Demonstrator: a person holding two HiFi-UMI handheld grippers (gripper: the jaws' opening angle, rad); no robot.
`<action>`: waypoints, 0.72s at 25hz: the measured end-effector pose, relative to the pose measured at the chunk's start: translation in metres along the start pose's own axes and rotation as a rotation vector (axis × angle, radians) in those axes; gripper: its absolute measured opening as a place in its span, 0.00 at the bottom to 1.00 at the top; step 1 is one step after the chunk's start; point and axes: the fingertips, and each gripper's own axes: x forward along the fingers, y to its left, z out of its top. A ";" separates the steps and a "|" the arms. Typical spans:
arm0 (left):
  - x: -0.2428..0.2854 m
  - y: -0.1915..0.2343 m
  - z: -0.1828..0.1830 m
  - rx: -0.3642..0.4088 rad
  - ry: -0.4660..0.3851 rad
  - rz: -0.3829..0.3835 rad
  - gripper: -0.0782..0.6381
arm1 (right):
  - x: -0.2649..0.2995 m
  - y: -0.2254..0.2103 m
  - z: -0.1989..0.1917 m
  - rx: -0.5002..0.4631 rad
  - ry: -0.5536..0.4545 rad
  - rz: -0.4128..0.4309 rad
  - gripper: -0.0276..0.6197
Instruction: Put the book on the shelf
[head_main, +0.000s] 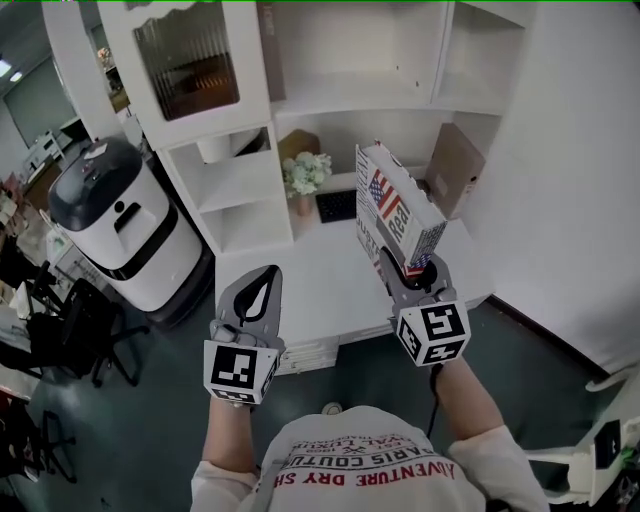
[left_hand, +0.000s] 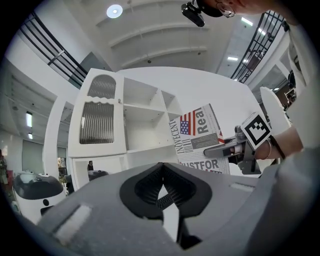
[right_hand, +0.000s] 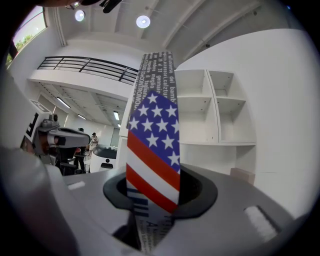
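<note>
Out of sight and out of frame
The book's (head_main: 398, 205) near end is buried between the right gripper's (head_main: 408, 268) jaws. It hides the right end of the dark keyboard (head_main: 335, 206) on the desk (head_main: 300, 285). The cabinet door's (head_main: 187, 60) top is cut off at the edge, and the far figures (right_hand: 93, 139) at left are too small to make out.

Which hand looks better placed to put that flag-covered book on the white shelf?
Right. The right tool grips the book upright, facing the shelf; the left tool is shut and holds nothing.
</note>
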 end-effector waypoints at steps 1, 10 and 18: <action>0.008 0.008 -0.001 0.000 0.001 -0.002 0.12 | 0.011 -0.002 0.003 0.000 -0.003 -0.004 0.28; 0.061 0.043 0.007 0.025 -0.043 -0.029 0.12 | 0.085 -0.021 0.058 -0.087 -0.097 -0.010 0.28; 0.096 0.065 0.027 0.063 -0.087 0.007 0.12 | 0.144 -0.040 0.114 -0.153 -0.186 0.008 0.28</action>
